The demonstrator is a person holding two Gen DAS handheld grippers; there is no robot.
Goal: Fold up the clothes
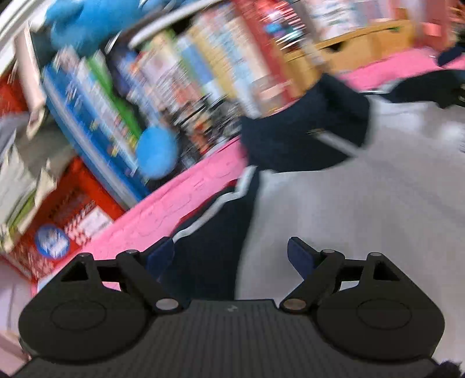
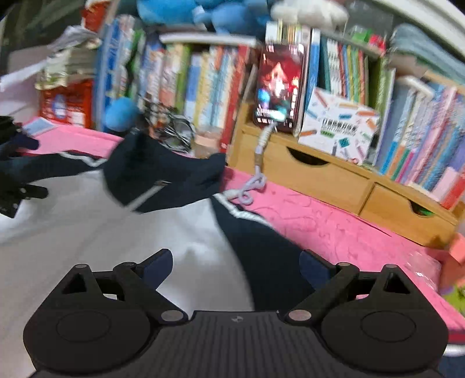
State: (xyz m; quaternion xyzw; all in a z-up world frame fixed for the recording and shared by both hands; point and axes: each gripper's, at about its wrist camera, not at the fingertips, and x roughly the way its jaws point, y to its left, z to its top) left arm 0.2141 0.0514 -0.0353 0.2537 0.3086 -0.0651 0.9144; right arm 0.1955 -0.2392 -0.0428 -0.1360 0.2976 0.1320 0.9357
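L tongs wide, empty | R tongs wide, empty | jacket just beyond both

1. The garment is white in the body, with navy sleeves and collar and a thin white stripe along the seams.
2. The cover under it is bright pink with a faint embossed swirl pattern.
3. The drawer unit along the cover's far edge is pale yellow wood.
4. The plush toy is sky blue.
5. The books show mixed red, blue, green and orange spines.
6. The cord is pale lilac.
7. Both grippers, the left gripper and the right gripper, are black with dark blue pads.
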